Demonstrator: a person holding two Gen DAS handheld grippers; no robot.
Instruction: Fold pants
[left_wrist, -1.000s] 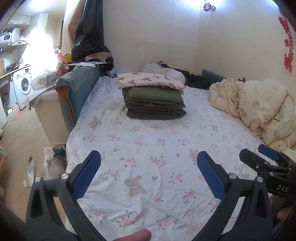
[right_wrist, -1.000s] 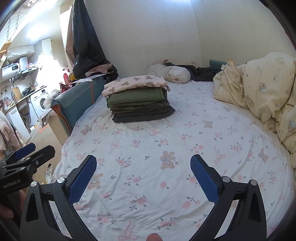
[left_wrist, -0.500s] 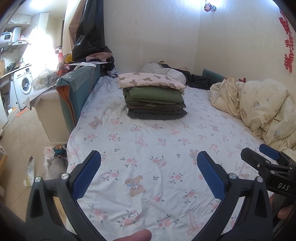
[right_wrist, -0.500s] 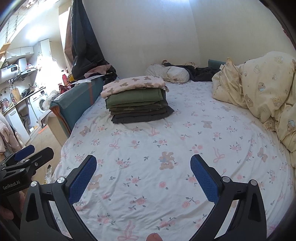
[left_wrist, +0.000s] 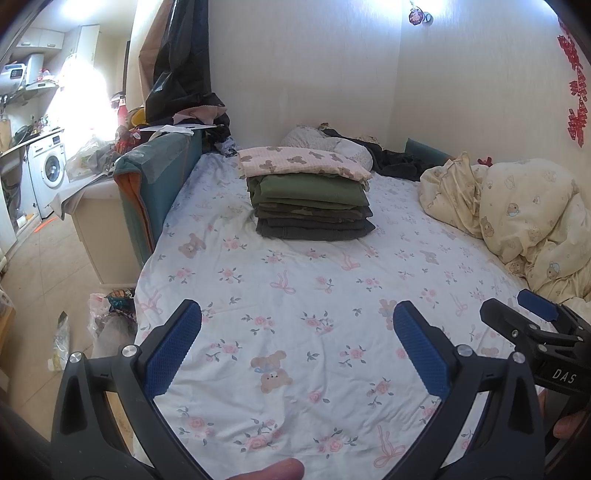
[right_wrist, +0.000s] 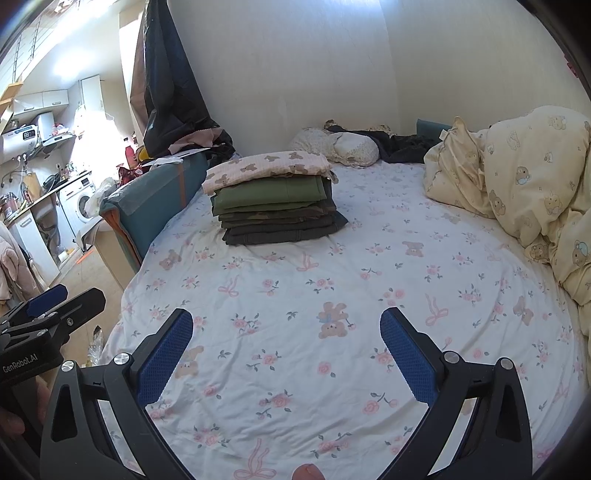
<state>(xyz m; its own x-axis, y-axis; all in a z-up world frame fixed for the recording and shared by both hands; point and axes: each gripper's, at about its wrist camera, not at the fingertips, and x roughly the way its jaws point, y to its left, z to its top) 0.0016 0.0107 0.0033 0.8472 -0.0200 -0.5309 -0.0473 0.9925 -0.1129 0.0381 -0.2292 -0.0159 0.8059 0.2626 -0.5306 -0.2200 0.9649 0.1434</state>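
A small bedroom: a bed (left_wrist: 207, 236) under a floral bear-print sheet runs away from me to a white wall, with a washing machine (left_wrist: 48, 173) in the bright kitchen strip off the left edge. My left gripper (left_wrist: 297, 349) hangs released over the near end of the bed, jaws wide, nothing between them. My right gripper (right_wrist: 286, 347) is just the same, spread and empty, beside it.

The folded pants stack (left_wrist: 312, 206) sits straight ahead toward the far end, nearer the left edge than the right, topped by a pink bear-print piece (right_wrist: 266, 168). Its long axis lies across the bed, folded edges facing me. From the left gripper it is dead ahead; from the right it leans a little left, so I judge the left hand slightly nearer.

I see no unfolded pants on the sheet. Bare sheet lies between me and the stack. A cream duvet (right_wrist: 532, 184) crowds the right edge, and dark clothes (right_wrist: 402, 144) lie by the far wall.
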